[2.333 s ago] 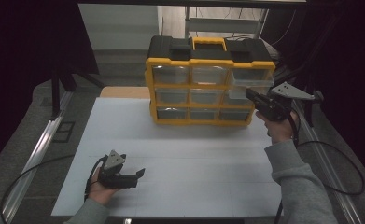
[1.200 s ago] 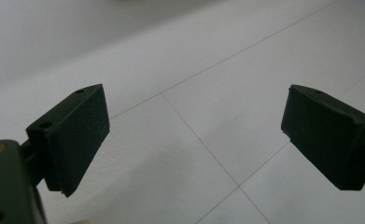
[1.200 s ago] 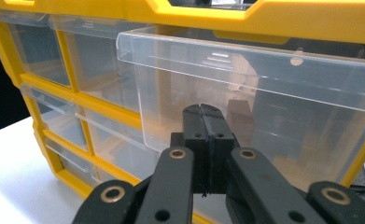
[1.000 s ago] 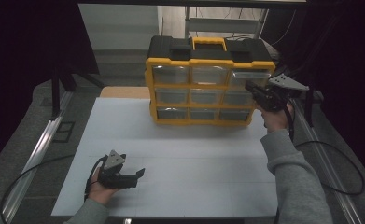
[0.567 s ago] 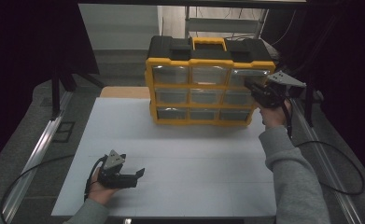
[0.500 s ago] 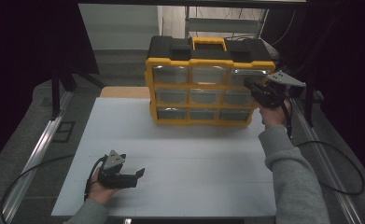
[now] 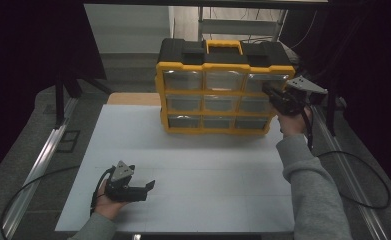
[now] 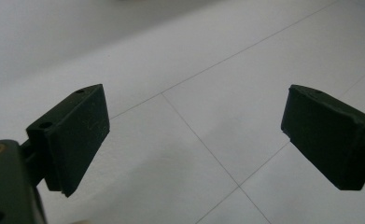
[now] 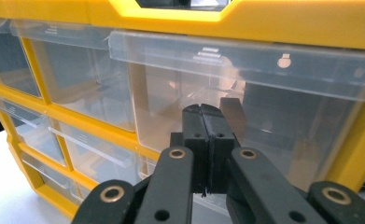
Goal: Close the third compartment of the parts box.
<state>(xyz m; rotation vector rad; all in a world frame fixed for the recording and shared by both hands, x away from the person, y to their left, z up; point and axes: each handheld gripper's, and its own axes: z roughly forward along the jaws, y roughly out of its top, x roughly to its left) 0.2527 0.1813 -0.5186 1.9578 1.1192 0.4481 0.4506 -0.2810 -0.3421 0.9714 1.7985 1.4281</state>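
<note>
**Closing In on the Top Right Drawer**

Pressing forward, the right gripper [image 9: 210,112] is sitting with its jaws clenched together on nothing, tips at the clear front of the top right drawer [image 9: 245,88]; 2.3 s ago it was hanging lower, beside the cabinet's right edge. Judged: a push or nudge on that drawer is beginning. The left gripper [image 7: 144,187] is resting released on the white table [image 7: 208,165], unmoved. The yellow drawer cabinet [image 7: 225,95] is standing at the table's far edge. Actual contact is hard to confirm; drawer contents are blurring behind reflections.
</note>
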